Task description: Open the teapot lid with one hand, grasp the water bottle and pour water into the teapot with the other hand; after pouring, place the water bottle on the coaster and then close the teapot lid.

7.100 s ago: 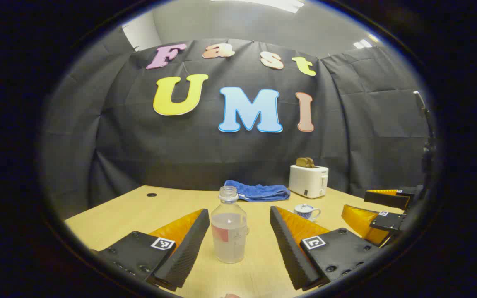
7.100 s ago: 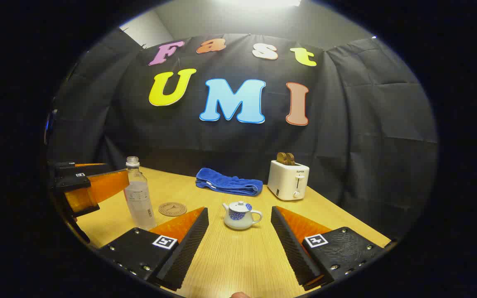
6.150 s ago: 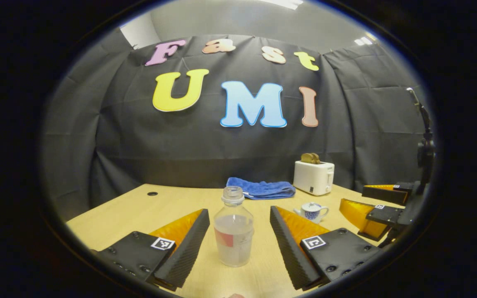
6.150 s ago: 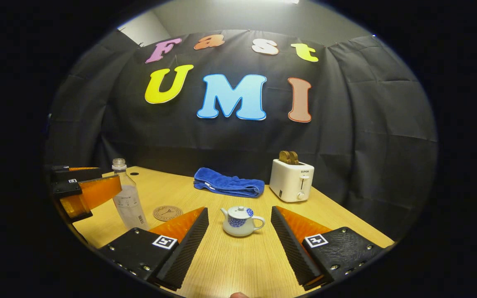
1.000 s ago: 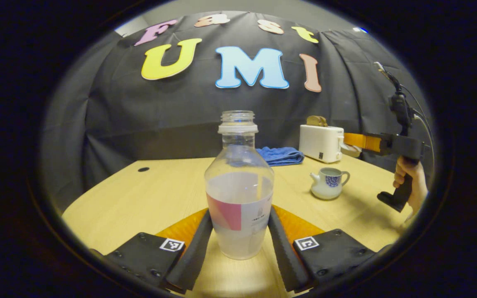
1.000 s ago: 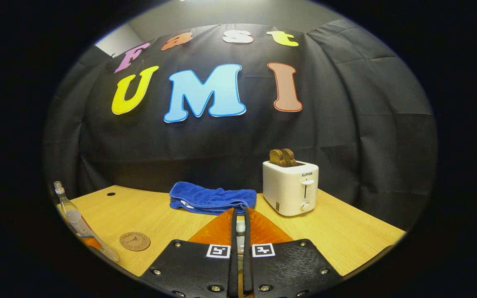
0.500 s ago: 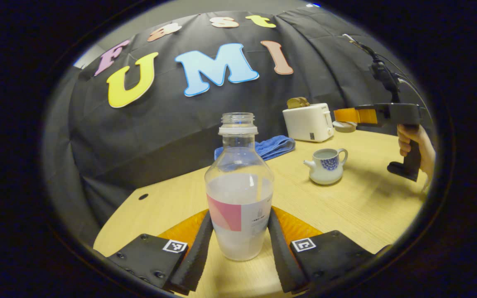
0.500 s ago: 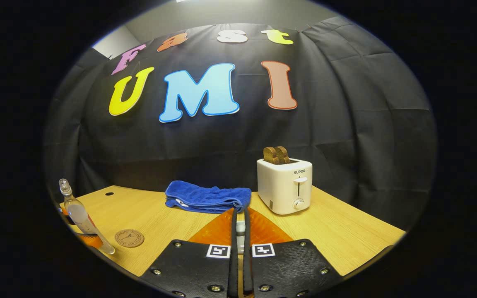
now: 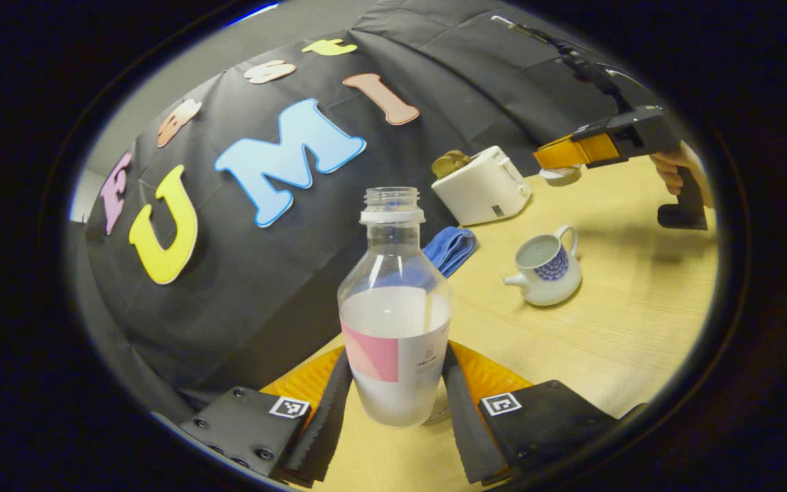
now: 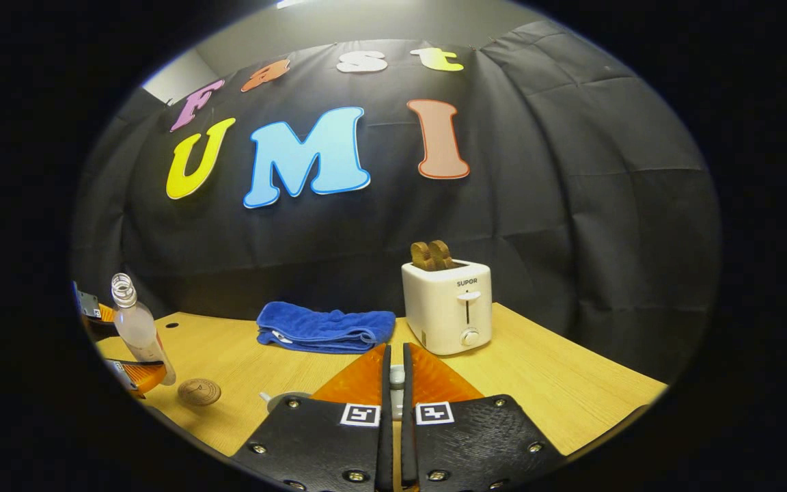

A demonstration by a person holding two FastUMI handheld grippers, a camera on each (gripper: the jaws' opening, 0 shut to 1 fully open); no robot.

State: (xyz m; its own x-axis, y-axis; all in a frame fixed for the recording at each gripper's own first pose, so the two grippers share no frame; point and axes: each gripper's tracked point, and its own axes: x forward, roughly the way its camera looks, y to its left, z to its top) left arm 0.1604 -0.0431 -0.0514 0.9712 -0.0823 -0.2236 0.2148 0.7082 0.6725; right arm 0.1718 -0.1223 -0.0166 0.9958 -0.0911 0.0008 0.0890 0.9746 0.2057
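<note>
An uncapped clear water bottle (image 9: 395,321), about half full and with a pink label, is clamped between the fingers of my left gripper (image 9: 395,355), and it leans toward the teapot. The white and blue teapot (image 9: 547,263) stands open on the table to the right of the bottle. Higher up at the right, a hand (image 9: 680,171) holds my right gripper (image 9: 550,156), and the white lid (image 9: 561,175) hangs under its tips. In the right gripper view my right gripper (image 10: 395,355) is shut on the lid's knob (image 10: 397,374). The bottle (image 10: 135,328), the round coaster (image 10: 199,391) and the teapot's rim (image 10: 284,398) lie at the lower left.
A white toaster (image 10: 448,307) with bread in it stands at the back of the wooden table (image 10: 557,383), with a folded blue towel (image 10: 325,328) to its left. Both also show behind the bottle in the left gripper view, the toaster (image 9: 482,188) and the towel (image 9: 451,247).
The left gripper has rolled over with the bottle, so the table now slants steeply in its view and the teapot's opening shows. The right gripper still holds the lid up.
</note>
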